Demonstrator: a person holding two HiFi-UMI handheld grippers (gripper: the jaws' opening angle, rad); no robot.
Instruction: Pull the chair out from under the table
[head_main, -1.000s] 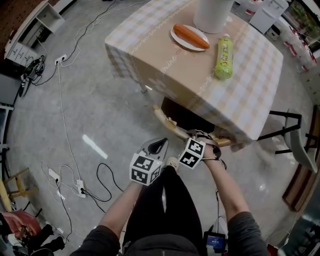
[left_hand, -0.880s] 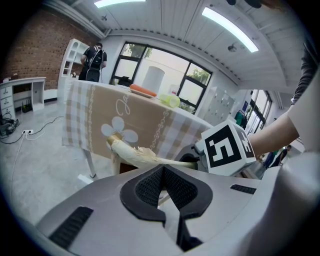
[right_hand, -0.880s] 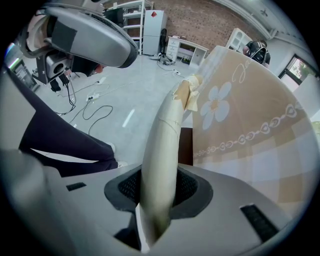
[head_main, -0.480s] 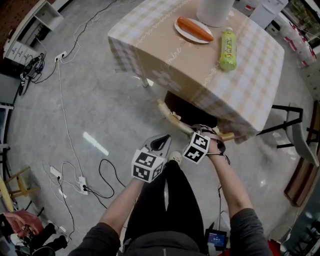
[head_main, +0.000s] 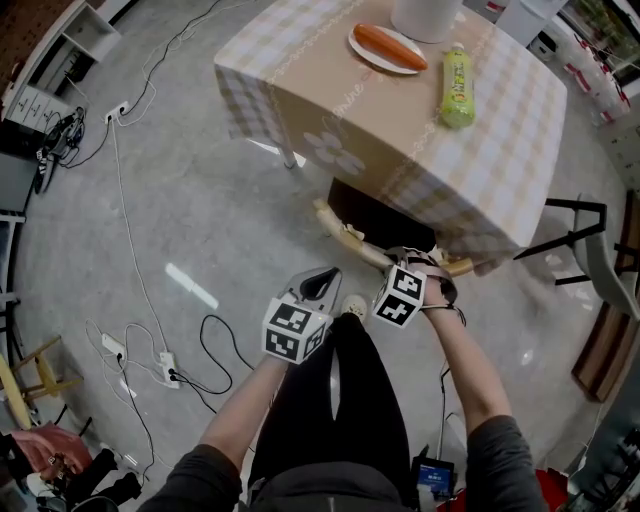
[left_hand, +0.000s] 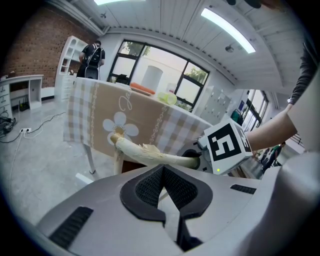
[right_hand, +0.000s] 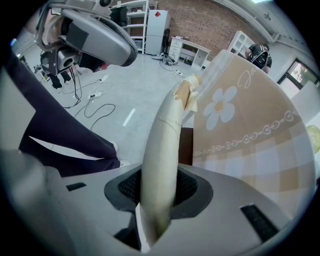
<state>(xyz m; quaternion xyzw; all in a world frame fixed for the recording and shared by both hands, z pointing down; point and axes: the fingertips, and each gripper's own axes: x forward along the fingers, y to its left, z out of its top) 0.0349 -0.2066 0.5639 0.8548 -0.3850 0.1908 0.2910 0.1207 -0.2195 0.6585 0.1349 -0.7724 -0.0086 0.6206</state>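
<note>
The left claw (head_main: 318, 284) hangs pressed together and empty, just short of the chair (head_main: 345, 236). The chair sits tucked under the table's (head_main: 390, 120) near edge, only its pale top rail poking out. The right claw (head_main: 418, 262) pinches that rail near its right end

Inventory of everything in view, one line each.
table: 1, beige checked cloth, top centre
plate: 1, white, on the table
orange food item: 1, on the plate
bottle: 1, green, lying on the table
white cylinder: 1, table's far edge
chair: 1, cream top rail, dark seat, partly under table
second chair: 1, black frame, right edge
power strips: at least 2, white, floor left
left gripper: 1, shut, empty
right gripper: 1, shut on chair's top rail
legs: 2, black trousers, bottom centre
</note>
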